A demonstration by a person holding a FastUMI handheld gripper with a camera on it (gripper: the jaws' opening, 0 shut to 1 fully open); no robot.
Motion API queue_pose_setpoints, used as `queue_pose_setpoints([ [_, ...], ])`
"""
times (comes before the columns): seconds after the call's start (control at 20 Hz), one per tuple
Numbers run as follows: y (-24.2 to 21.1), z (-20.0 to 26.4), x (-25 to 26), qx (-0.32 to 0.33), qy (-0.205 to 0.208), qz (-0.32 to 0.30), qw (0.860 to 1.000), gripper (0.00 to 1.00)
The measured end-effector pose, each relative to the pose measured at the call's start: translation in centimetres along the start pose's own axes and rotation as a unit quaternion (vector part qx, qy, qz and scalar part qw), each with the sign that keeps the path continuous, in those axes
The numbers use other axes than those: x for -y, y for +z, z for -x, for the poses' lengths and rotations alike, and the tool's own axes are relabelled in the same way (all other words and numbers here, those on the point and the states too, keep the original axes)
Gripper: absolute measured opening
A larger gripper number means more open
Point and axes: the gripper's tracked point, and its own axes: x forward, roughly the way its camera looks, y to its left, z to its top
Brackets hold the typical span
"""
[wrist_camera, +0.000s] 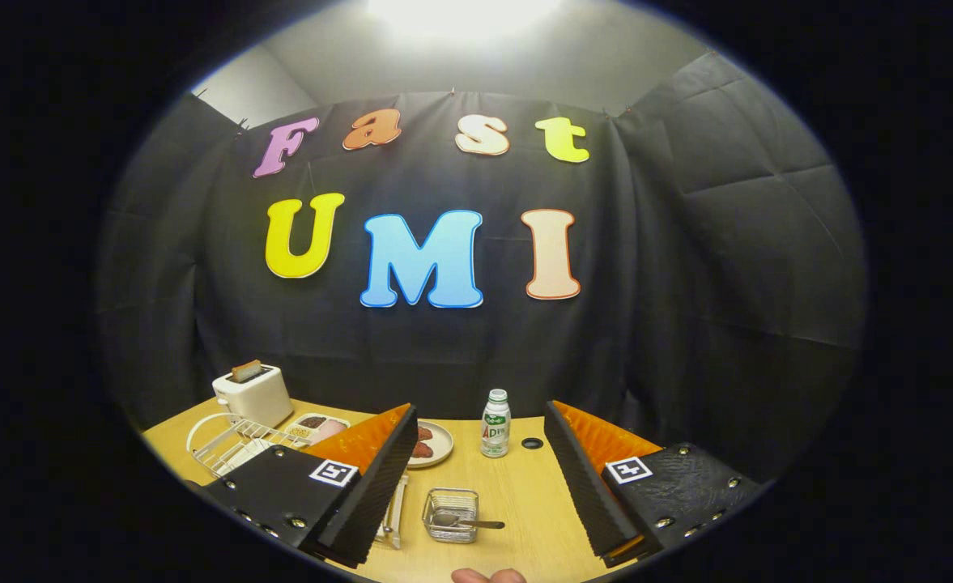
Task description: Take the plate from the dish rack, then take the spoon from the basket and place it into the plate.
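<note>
Fingers of the gripper [480,478] stand wide apart w/ nothing between them, held above the near part of the light wood-grain desk [525,494]; ribbed inner faces point toward the back edge. Judging by this, step 1 isn't begun: the white wire dish rack [229,441] sits at the desk's left edge, just beyond the left finger, and holds a pale round plate [201,429] standing on edge in its slots, as far as the curved rim tells. Next move likely calls for swinging left, lining the jaws across that thin rim and closing on it, then lifting straight up so it clears the wires. The small square metal mesh basket [450,515] lies between the fingers near the desk's front edge, w/ a grey metal spoon [468,522] in it, handle poking out over the right side; that's step 2. Other items: a white boxy toaster [252,394] w/ 1 brown slice at the back-left corner, a divided pale snack tray [318,425] beside it, a beige dish [431,444] w/ reddish pieces partly behind the left finger, and a small white plastic bottle [495,423] w/ a green label toward the back edge. A fingertip [488,576] of a person shows at the very front.
</note>
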Motion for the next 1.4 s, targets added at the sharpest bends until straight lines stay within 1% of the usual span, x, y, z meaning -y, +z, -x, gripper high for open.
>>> queue_pose_setpoints([
  [0.15, 0.6, -0.6, -1.9, -0.015, -0.004, 0.017, 1.000, 0.96],
  [0.5, 2.2, -2.1, -8.8, -0.049, 0.039, 0.024, 0.998, 0.96],
  [0.65, 2.3, -2.9, -11.3, -0.057, 0.047, 0.030, 0.997, 0.96],
  [0.75, 1.2, -3.4, -12.7, -0.089, 0.047, 0.027, 0.995, 0.96],
  [0.9, -0.9, -4.3, -15.2, -0.157, 0.056, 0.007, 0.986, 0.96],
  [1.05, -2.7, -5.1, -16.8, -0.208, 0.056, 0.002, 0.976, 0.96],
  [1.2, -4.4, -5.9, -18.1, -0.258, 0.055, 0.011, 0.964, 0.96],
  [1.4, -6.8, -7.3, -18.9, -0.323, 0.039, 0.042, 0.945, 0.96],
])
